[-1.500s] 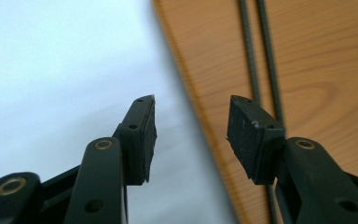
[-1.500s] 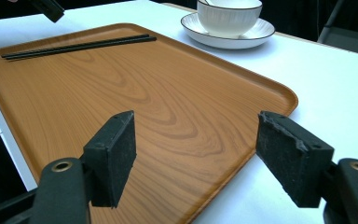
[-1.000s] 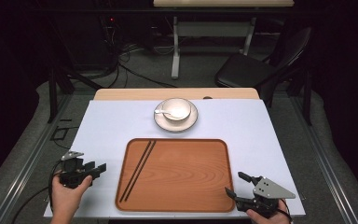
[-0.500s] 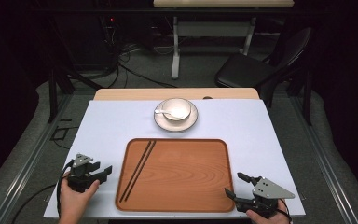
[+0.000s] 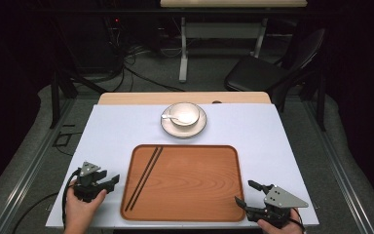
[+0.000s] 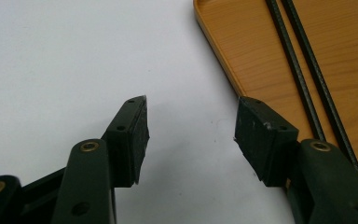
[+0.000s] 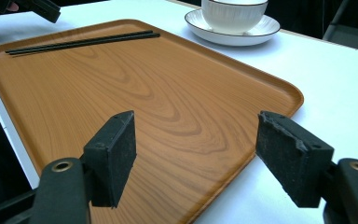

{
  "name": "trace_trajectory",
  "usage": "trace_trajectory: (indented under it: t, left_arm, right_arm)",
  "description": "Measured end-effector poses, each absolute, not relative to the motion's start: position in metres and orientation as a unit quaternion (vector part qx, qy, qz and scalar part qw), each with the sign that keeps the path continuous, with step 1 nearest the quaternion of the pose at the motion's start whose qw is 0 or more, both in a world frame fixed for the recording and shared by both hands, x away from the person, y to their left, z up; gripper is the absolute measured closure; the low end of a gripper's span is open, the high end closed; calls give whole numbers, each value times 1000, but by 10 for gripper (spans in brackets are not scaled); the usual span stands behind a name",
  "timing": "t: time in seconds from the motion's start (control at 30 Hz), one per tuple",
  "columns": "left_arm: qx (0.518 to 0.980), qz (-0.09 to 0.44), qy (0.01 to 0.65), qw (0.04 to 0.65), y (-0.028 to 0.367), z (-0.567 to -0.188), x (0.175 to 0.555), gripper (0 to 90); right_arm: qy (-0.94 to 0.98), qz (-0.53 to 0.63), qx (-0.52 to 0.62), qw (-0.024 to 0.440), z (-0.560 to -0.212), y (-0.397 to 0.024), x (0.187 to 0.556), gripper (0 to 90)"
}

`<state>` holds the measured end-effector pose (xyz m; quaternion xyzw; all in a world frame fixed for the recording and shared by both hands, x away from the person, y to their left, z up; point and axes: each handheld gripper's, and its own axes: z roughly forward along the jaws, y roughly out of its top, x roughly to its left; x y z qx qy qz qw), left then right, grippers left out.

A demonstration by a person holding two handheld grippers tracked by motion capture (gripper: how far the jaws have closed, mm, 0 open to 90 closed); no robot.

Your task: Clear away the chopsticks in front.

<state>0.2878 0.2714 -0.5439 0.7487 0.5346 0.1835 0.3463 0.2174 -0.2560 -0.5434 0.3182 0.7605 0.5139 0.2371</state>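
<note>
Beside the tray's [image 5: 185,183] left edge, on the white table [image 5: 117,141]: left gripper [image 5: 111,181], jaws apart with nothing between them, aimed toward the chopsticks [image 5: 144,176]. Across the tray, at its near right corner: right gripper [image 5: 251,193], jaws likewise wide and empty, hovering low over the rim. Chopsticks lying side by side, touching or nearly so, along the tray's left part, slanted from near-left to far-right. Farther off, past the tray: bowl [image 5: 184,113] with spoon [image 5: 171,117], on a saucer [image 5: 183,127].

Likely step in hand: reaching for the chopsticks with the left gripper. To do well: clear the raised tray rim first, then come down over the pair near the middle of their length, jaws set across the sticks rather than along them. Best to close on both at once, low enough for the pads [image 6: 137,135] to catch such thin rods, yet without scraping the wood. Worth watching for: one stick rolling away, or the pair splaying on lift. Right gripper well placed to steady the tray if it slides.
</note>
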Motion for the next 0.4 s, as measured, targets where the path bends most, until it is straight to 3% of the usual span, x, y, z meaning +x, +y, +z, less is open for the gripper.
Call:
trace_trajectory:
  t: [0.3, 0.4]
  left_arm:
    - [746, 188, 531, 355, 269, -544, 287, 389]
    - [740, 211, 538, 343, 270, -543, 288, 322]
  right_arm:
    - [770, 500, 315, 241, -544, -252, 218, 276]
    - [779, 488, 309, 244, -544, -250, 218, 265]
